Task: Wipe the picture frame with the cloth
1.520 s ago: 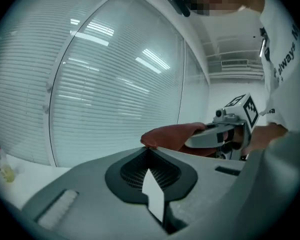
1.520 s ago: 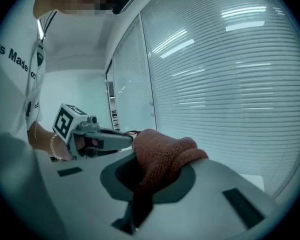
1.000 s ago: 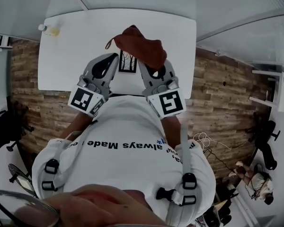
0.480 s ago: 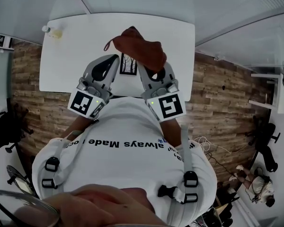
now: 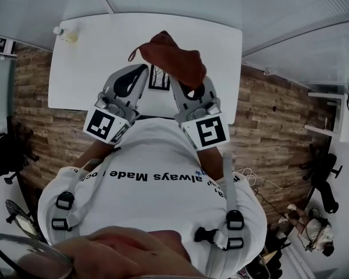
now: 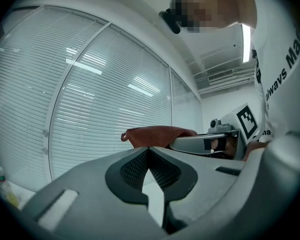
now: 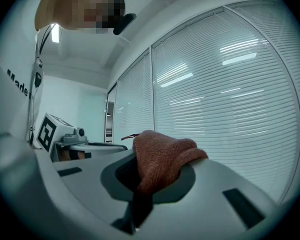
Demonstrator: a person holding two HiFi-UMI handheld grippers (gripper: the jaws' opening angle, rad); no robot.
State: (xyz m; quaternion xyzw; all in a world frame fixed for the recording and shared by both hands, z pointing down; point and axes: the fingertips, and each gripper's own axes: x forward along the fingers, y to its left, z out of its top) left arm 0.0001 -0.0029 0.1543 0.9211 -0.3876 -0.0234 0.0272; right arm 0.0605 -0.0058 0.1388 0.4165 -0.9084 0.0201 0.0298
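Little has moved since a second ago: both tools and the cloth sit in nearly the same places over the worktop, and only the view has shifted slightly.

- Left tool (image 5: 142,68): jaws closed tip to tip in the left gripper view (image 6: 149,151), with nothing between them. In the head view its tip lies just beside the left edge of the picture frame (image 5: 158,77).
- Right tool (image 5: 185,85): jaws clamped on the cloth (image 7: 162,156), which bulges up out of them (image 7: 140,184).
- Cloth: rust-red, bunched, seen in the head view (image 5: 174,54) over the upper right of the picture frame. Whether it touches the frame cannot be told.
- Picture frame: dark-edged, with a pale picture of bare trees, on the worktop (image 5: 93,63) between the two tools.
- Worktop: white.
- Bottle (image 5: 58,31): small, at the far left corner, well apart from the frame.
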